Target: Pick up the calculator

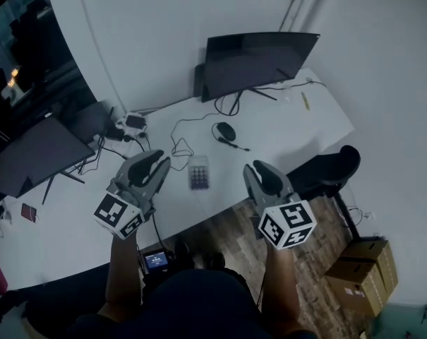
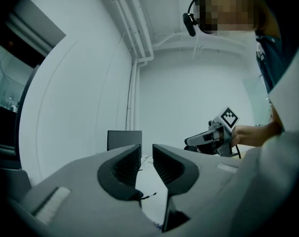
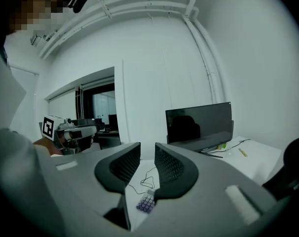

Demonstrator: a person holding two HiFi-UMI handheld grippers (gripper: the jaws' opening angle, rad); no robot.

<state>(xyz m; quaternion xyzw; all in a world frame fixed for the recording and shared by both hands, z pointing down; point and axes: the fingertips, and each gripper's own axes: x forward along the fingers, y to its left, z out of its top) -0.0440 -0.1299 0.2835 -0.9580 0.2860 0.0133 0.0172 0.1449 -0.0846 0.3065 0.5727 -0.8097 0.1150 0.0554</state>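
The calculator [image 1: 198,171], small and pale with purple keys, lies flat near the front edge of the white desk [image 1: 284,129]. My left gripper [image 1: 159,163] hovers just to its left and my right gripper [image 1: 257,169] a little to its right; neither touches it. In the left gripper view the left gripper [image 2: 146,160] shows a narrow empty gap between its jaws. The right gripper [image 3: 147,165] also stands slightly open with nothing in it, and the calculator [image 3: 146,203] shows low between its jaws, further off on the desk.
A dark monitor [image 1: 259,62] stands at the back of the desk and another [image 1: 33,157] at the left. A mouse [image 1: 226,130], looped cables [image 1: 181,147] and a power strip [image 1: 132,122] lie behind the calculator. A black chair [image 1: 333,168] and cardboard boxes [image 1: 365,267] stand at the right.
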